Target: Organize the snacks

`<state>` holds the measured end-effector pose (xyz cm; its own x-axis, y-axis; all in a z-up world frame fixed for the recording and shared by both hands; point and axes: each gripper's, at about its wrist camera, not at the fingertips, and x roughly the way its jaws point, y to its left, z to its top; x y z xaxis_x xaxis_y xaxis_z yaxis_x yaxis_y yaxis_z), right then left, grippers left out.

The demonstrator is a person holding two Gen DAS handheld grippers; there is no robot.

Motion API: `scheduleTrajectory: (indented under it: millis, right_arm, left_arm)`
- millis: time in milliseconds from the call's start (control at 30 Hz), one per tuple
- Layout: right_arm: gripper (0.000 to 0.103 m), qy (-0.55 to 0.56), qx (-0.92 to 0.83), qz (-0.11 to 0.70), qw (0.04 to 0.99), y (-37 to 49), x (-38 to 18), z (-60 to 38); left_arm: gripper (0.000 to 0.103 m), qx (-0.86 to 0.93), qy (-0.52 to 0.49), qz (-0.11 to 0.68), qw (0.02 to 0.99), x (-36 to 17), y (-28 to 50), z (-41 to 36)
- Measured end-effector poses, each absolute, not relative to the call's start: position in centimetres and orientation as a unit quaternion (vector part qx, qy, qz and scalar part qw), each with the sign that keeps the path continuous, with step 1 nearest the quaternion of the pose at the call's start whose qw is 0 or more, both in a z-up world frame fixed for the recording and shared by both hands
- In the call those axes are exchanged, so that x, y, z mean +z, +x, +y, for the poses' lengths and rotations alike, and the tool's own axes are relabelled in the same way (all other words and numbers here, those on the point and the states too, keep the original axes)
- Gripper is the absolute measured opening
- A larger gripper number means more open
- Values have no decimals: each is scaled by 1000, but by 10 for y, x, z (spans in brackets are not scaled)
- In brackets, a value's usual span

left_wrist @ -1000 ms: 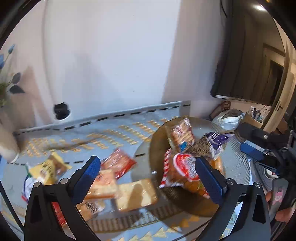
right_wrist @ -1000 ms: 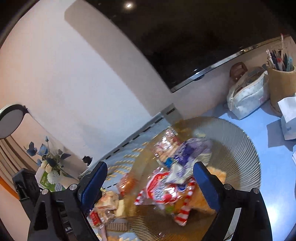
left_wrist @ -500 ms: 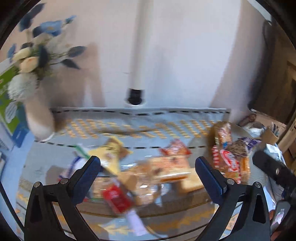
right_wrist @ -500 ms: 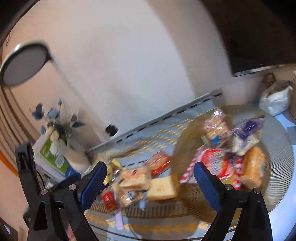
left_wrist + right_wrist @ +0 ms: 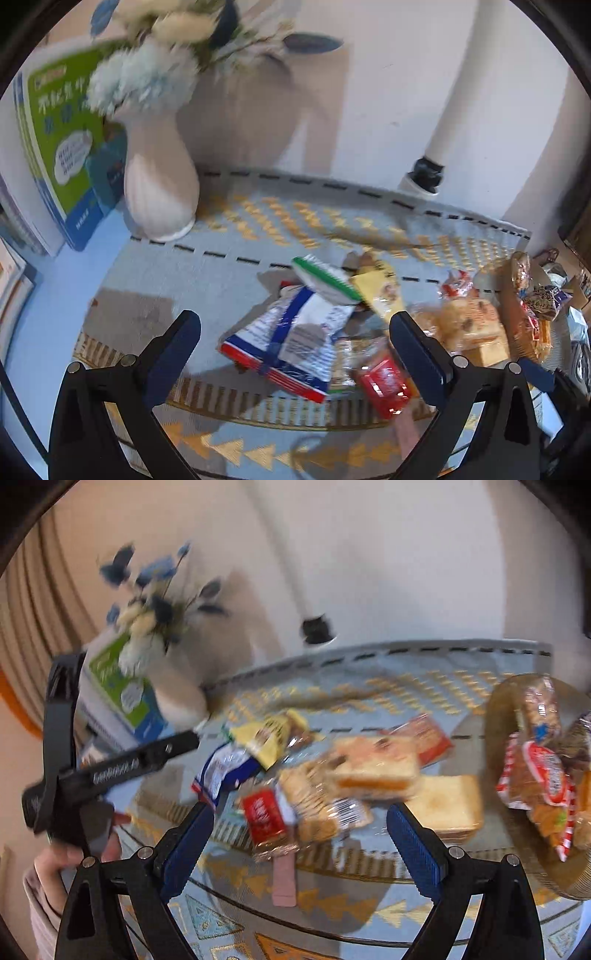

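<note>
Patterned cloth (image 5: 155,280) frame centre: one vase (image 5: 159,184), one red packet (image 5: 384,380); left gripper (image 5: 295,347), right gripper (image 5: 300,836) both wide apart, empty.

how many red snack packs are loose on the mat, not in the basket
2: a small red pack near the front of the pile, a flat red pack behind the bread slices. More may hide underneath.

I see soft, even indoor light, with the vase (image 5: 159,192) casting a broad shadow on the wall (image 5: 388,92). Motion blur smears both views. Fisheye edges bend and darken.
</note>
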<state>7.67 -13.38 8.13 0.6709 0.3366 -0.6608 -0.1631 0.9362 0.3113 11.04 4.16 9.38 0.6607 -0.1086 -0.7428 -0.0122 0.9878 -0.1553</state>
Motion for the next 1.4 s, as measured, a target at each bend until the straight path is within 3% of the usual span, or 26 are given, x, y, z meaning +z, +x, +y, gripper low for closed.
scheduleTrajectory:
  millis: [467,533,667,1000,1133,1233,1300,1367,1400]
  right_arm:
    - [94,17,163,383,909,116,18,-65]
    - [94,-3,150,364,919,112,14,-59]
    - [94,15,151,359,921,111,14,-64]
    - [98,-26,129,372,919,119,12,-50]
    - [90,-17,118,363,924,118,16,-55]
    - [78,-34,120,358,925,114,18,-50]
    - [66,-46,125,356,925,113,19,-43]
    - [37,-54,145,358,921,112,18,-37]
    - [35,-57,144,359,921,112,18,-36]
  left_arm:
    - [103,-111,-88,454,880,18,152,61]
    - [102,-100,-75,424,897,15,144,61]
    - [103,-55,19,449,891,9,145,33]
    - [103,-54,20,450,891,10,145,33]
    - [103,-54,20,451,891,10,144,31]
    - [103,-55,20,451,891,9,145,34]
    - [103,-55,19,451,891,9,145,33]
    - [103,-56,19,451,891,10,145,34]
    - [103,-56,19,451,891,10,145,34]
